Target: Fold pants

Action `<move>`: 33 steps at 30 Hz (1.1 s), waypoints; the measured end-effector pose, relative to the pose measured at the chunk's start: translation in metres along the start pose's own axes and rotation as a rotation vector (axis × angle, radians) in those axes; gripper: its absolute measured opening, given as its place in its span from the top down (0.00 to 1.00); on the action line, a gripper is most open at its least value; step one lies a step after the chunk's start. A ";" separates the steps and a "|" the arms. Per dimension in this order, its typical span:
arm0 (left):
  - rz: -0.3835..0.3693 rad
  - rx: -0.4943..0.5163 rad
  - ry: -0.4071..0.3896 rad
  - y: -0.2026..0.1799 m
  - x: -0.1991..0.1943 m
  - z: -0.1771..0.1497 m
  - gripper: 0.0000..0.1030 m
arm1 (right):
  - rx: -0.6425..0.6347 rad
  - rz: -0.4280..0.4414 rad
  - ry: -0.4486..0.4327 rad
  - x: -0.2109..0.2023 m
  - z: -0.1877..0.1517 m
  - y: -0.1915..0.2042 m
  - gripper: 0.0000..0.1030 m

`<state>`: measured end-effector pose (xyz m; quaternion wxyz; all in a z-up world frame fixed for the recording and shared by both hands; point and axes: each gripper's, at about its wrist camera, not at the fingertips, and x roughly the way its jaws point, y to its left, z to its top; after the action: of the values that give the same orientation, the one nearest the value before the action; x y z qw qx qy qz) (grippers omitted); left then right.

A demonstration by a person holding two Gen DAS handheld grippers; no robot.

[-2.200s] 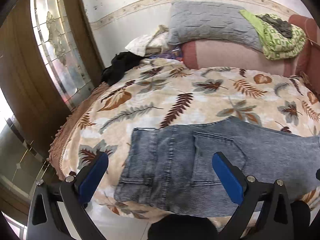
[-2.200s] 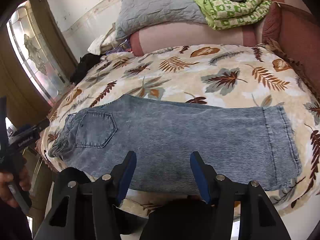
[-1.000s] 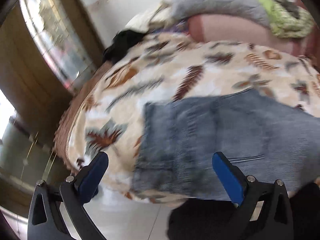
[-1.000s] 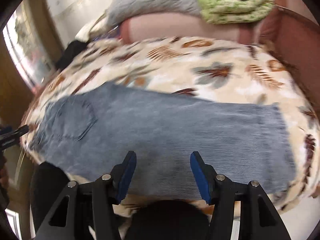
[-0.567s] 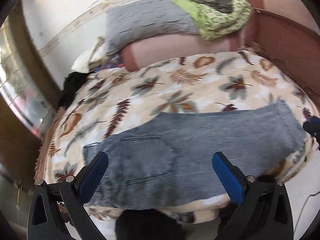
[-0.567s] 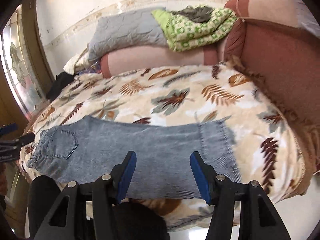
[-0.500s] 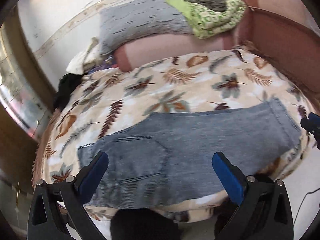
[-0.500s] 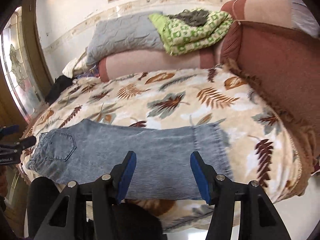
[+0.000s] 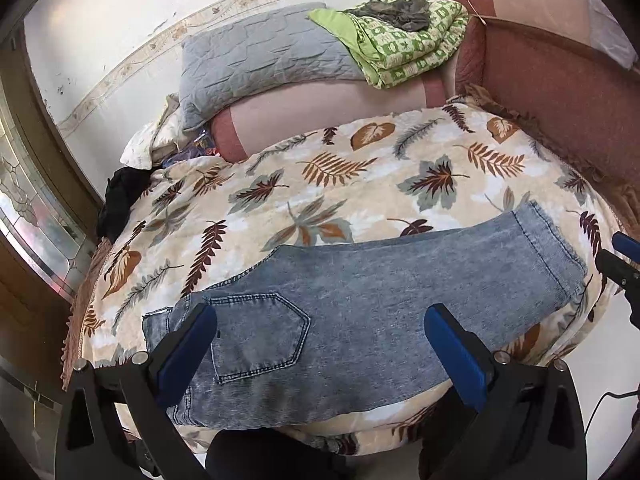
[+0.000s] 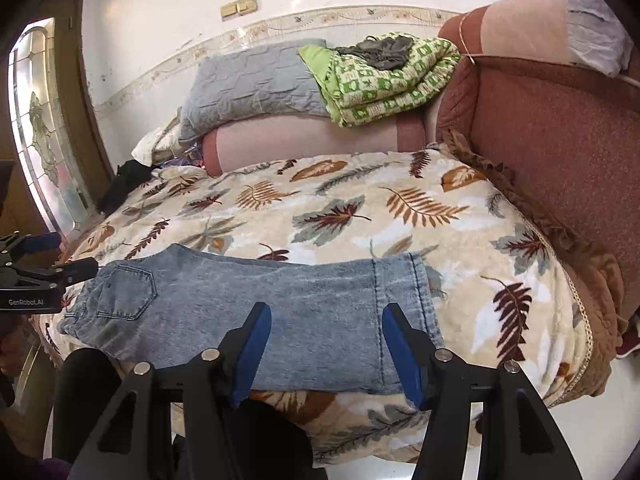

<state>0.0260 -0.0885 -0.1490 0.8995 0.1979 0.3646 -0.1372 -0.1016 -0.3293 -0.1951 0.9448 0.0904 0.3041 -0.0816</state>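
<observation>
Left gripper (image 9: 320,344) and right gripper (image 10: 326,346) both spread apart, holding nothing, above pants (image 9: 360,304) lying flat on leaf-print bedspread (image 9: 340,184).

pants (image 9: 360,312) near edge behind gripper (image 9: 320,344)

Bed (image 9: 460,148) under leaf-print blanket (image 9: 328,184). Jeans (image 9: 360,304) flat along near edge, waist toward left corner, hem toward right. Black garment (image 9: 120,196) at far left corner. Pink bolster (image 9: 320,116) along far edge.
</observation>
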 end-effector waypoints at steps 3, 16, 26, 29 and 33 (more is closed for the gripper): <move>0.001 -0.010 0.000 0.002 0.000 0.000 0.00 | -0.010 0.008 -0.011 -0.003 0.002 0.006 0.38; 0.001 -0.036 0.013 0.010 0.006 -0.004 0.00 | -0.030 0.020 0.010 0.004 0.002 0.020 0.37; -0.003 -0.037 0.034 0.009 0.015 -0.007 0.00 | -0.041 0.026 0.033 0.011 0.000 0.025 0.37; -0.004 -0.035 0.039 0.008 0.017 -0.007 0.00 | -0.035 0.021 0.039 0.013 -0.001 0.023 0.37; -0.005 -0.027 0.045 0.005 0.020 -0.008 0.00 | -0.020 0.019 0.044 0.015 -0.002 0.018 0.37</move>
<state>0.0368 -0.0830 -0.1669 0.8933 0.1877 0.3873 -0.1299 -0.0866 -0.3128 -0.2030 0.9395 0.0855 0.3249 -0.0674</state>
